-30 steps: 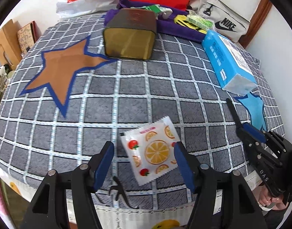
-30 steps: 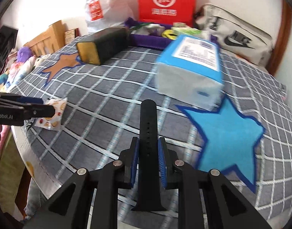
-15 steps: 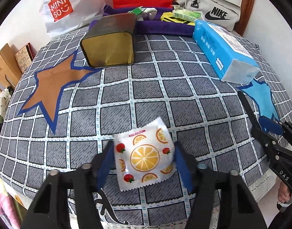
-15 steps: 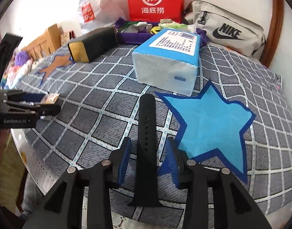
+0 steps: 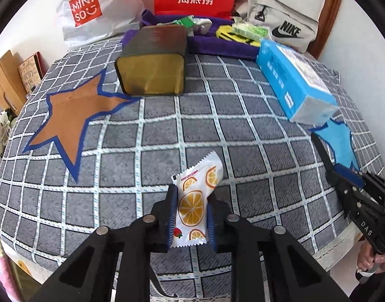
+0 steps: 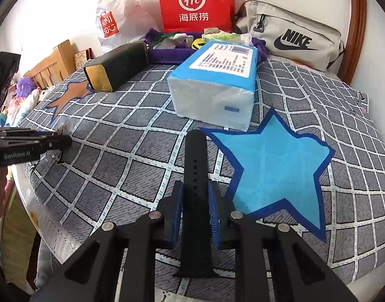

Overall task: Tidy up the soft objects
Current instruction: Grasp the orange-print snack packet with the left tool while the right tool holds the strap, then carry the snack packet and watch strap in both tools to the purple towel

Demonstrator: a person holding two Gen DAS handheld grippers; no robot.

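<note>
1. At the far left, a brown star patch (image 5: 66, 115) lies flat on the grey checked bedspread (image 5: 217, 130).
2. Behind it, a dark tin box (image 5: 154, 63) rests on its side, its gold opening facing the camera.
3. The left claw (image 5: 189, 216) is closing, its blue pads pinching an orange-print snack packet (image 5: 195, 201) that sticks up, crumpled, between them.
4. The right claw (image 6: 196, 209) is also closing, narrow, pressing both sides of a black watch strap (image 6: 196, 176) pointing away along the bed.
5. Just right of the strap lies a blue star patch (image 6: 272, 173).
6. Behind that sits a blue tissue pack (image 6: 217, 83).
</note>
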